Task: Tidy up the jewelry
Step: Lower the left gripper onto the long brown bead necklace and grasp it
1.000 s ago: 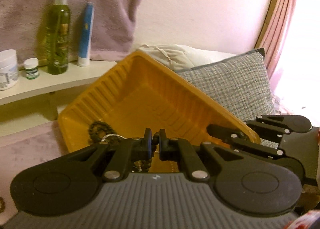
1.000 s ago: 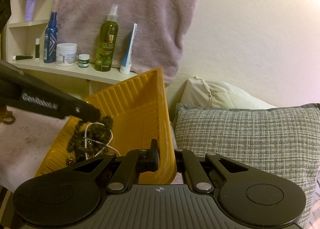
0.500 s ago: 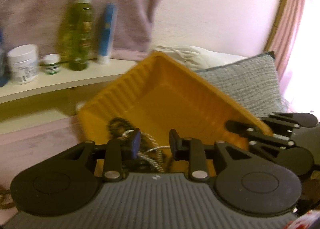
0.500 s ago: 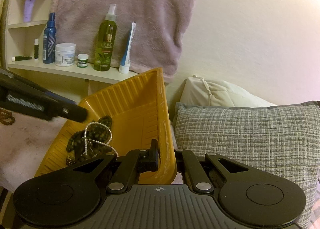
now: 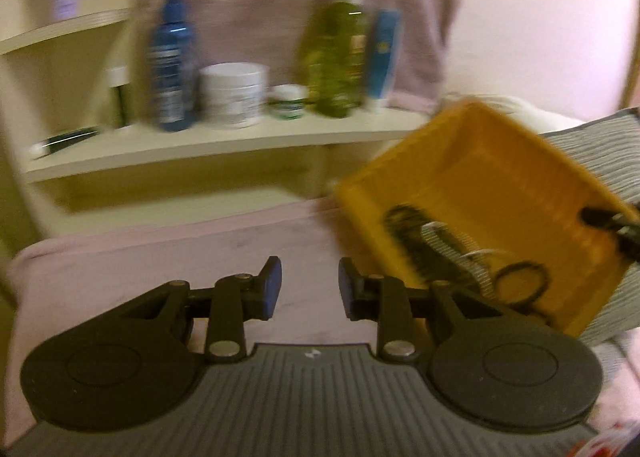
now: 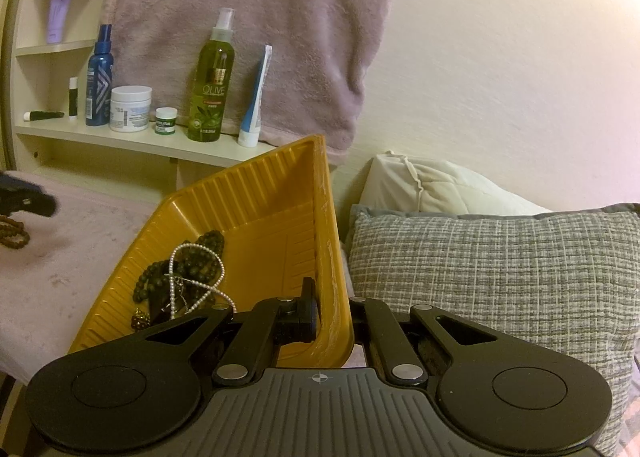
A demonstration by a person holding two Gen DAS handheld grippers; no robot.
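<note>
The jewelry (image 6: 180,277) lies in a yellow tray (image 6: 256,213), gathered in the low corner: dark bead strings with a white pearl strand (image 6: 192,273) across them. The tray is tilted, its far corner raised toward the shelf (image 6: 132,139), and it rests between the pink bed cover (image 6: 60,257) and a grey checked pillow (image 6: 492,277). The right claw (image 6: 332,317) is closed tight on the right rim of the tray, one finger inside the wall and the other outside, so the rim is pinched between them.

The left claw (image 5: 310,289) is over the pink cover, to the left of the tray, and its picture is blurred. Its jaws have just been opening; they stand a little apart now and nothing is between them. In the right wrist view its dark tip (image 6: 28,201) shows at the left edge, just above a brown bead bracelet (image 6: 12,233) that lies on the cover, outside the tray. I cannot tell whether it touches the bracelet.

On the shelf stand a blue bottle (image 6: 100,77), a white jar (image 6: 131,108), a small green jar (image 6: 166,120), an olive spray bottle (image 6: 210,81) and a blue and white tube (image 6: 256,97). A pink towel (image 6: 256,17) hangs behind them.
</note>
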